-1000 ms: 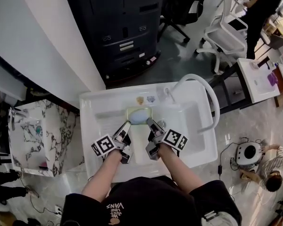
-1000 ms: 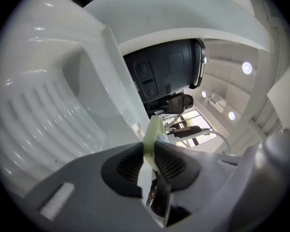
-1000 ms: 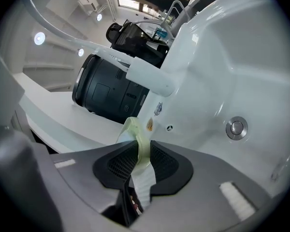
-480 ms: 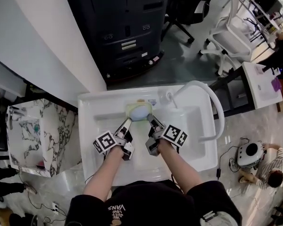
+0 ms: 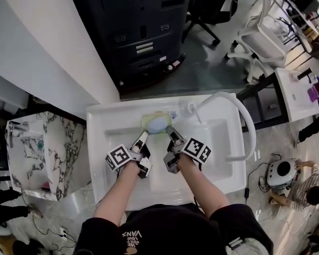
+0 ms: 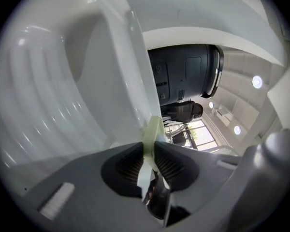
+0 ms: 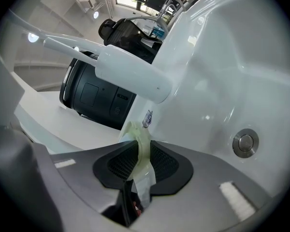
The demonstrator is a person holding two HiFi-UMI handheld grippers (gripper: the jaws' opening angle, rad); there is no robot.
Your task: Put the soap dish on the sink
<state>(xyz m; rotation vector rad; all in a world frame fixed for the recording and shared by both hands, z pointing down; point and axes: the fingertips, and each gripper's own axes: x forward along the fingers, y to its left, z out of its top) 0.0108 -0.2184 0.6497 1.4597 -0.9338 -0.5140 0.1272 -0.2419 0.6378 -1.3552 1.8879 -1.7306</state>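
Overhead, I see my left hand-held gripper and right hand-held gripper reach across the white sink, each pinching one side of the pale green soap dish. The dish sits over the sink's back ledge, just left of the base of the curved white tap, with a bluish-white soap lying in it; I cannot tell whether it has touched the ledge. Both gripper views show the ribbed pads pressed onto the dish's thin rim, which runs edge-on between the jaws. From the right gripper view, the round metal drain plug shows in the basin to the right. A black machine stands behind the sink.
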